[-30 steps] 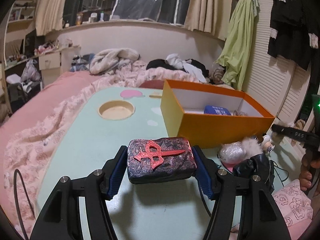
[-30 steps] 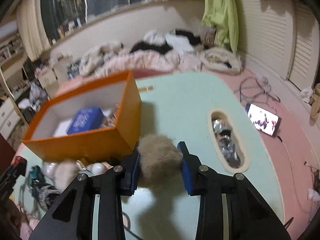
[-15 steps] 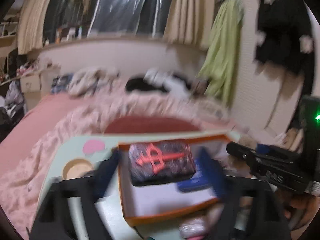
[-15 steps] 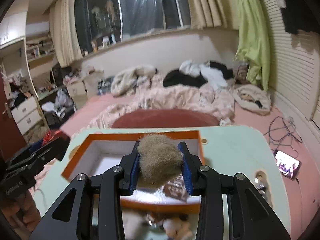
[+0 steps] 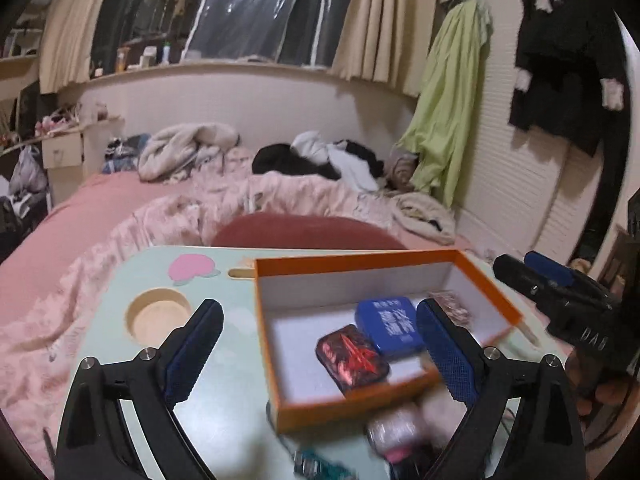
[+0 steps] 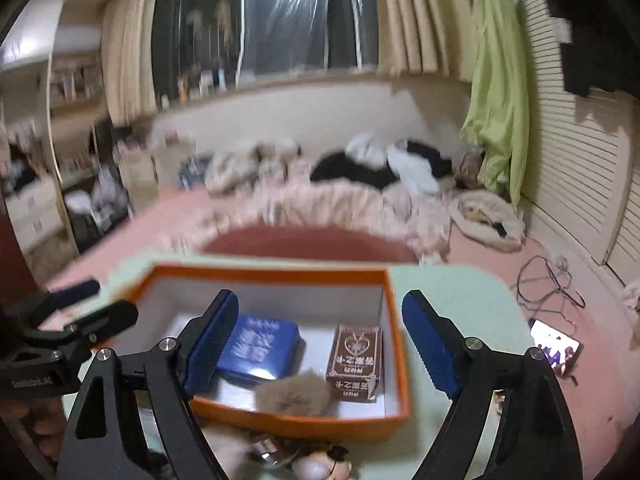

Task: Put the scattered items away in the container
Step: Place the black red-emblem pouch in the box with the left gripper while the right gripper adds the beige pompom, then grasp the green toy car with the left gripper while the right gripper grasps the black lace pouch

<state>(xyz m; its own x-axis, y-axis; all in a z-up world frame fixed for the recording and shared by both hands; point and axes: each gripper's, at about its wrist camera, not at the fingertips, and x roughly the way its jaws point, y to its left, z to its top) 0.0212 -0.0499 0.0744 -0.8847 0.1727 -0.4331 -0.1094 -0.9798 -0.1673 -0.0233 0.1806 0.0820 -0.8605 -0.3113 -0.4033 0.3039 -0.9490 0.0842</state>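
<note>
**Two loads in the box**

Our orange cardboard box on the mint table holds a glossy red-patterned tin and a fluffy brown pompom. Left gripper gapes wide, empty; right gripper is opening, gripping nothing.

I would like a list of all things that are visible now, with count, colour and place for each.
box: one, orange outside, white inside, on the table
table: one, pale green, with a round recess at its left
blue tin: one, inside the box
dark case: one, dark with a red emblem, inside the box beside the blue tin
brown carton: one, inside the box at its right wall
fur ball: one, grey-brown, inside the box at its near wall
small items: several, blurred, on the table before the box
phone: one, screen lit, right of the table
left gripper: black, blue pads, open, empty
right gripper: black, blue pads, opening, empty
</note>
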